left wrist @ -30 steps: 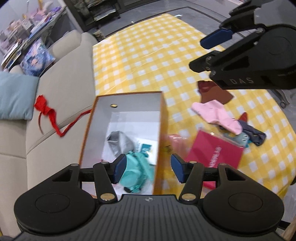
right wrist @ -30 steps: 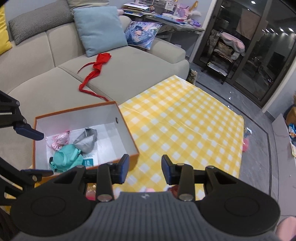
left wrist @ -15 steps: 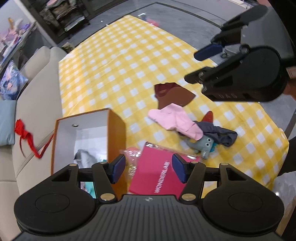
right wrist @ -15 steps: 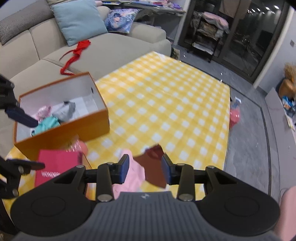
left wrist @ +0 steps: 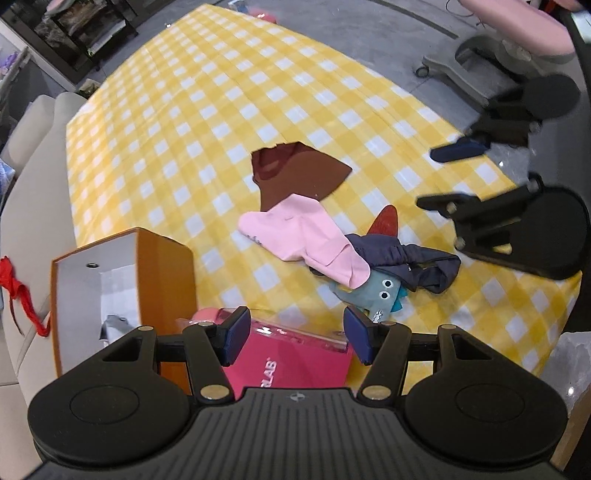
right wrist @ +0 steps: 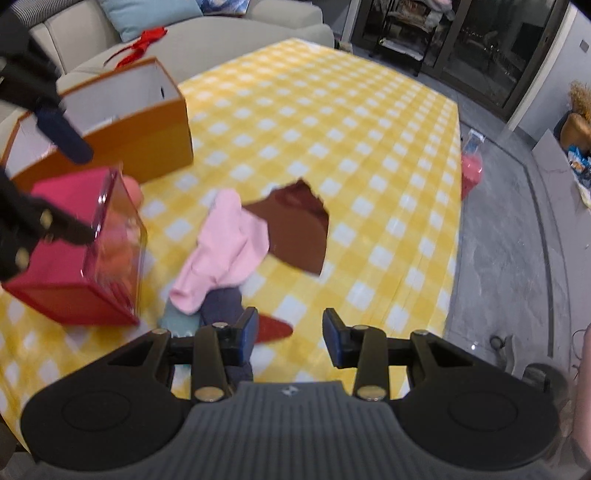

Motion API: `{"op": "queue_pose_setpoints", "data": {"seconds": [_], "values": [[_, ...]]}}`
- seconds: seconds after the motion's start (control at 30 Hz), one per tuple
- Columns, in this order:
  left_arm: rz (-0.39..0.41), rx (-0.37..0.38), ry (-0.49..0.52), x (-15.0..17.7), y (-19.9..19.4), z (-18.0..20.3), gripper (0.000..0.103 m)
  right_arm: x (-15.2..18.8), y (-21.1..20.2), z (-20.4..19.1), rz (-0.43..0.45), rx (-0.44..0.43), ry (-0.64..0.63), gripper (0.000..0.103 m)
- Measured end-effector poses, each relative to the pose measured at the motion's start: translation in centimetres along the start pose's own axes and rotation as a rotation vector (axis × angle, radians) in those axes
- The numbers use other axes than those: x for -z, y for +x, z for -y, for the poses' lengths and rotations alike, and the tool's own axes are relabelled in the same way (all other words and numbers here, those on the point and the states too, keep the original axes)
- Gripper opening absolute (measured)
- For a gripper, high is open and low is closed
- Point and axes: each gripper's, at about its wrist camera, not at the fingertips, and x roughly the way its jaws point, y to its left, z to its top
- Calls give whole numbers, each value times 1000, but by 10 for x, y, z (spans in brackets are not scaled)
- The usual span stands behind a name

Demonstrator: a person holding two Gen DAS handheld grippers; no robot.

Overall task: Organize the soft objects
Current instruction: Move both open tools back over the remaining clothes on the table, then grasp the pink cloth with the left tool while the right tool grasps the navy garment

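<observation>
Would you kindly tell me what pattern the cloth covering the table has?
The cloth is a yellow and white check, clearest in the left wrist view.

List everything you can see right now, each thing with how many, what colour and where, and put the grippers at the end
checked cloth: one, yellow and white, spread under everything
box: one, orange outside, white inside, open, at the cloth's sofa-side edge
pink carton: one, clear-fronted, beside the box
brown cloth piece: one, flat, mid-cloth
pink garment: one, overlapping the brown piece's edge
navy garment: one, bunched, next to the pink one
teal plush toy: one, with eyes, partly under the pink and navy garments
red pointed piece: one, behind the navy garment
red ribbon: one, on the sofa
sofa: one, beige, beyond the box
cushion: one, light blue, on the sofa
left gripper: black, blue pads, open, empty
right gripper: black, blue pads, open, empty
</observation>
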Motion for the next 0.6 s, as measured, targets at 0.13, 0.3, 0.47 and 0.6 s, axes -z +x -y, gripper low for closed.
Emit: {"op": "queue_pose_setpoints", "data": {"seconds": [0.13,0.3,0.47,0.6], "values": [[-26,4,-3,-7,20,4,72,19,19,0,-22,-44,27,39],[-61,14,-6,-16,44,5,74,40,42,-10,-46,-58,-14,43],[-94,29,-47,-31,69,1,77,51,62,-11,-66,-113,-8,43],[-142,61,-122,-46,92,-7,78,51,68,-10,-63,-136,-13,43]]}}
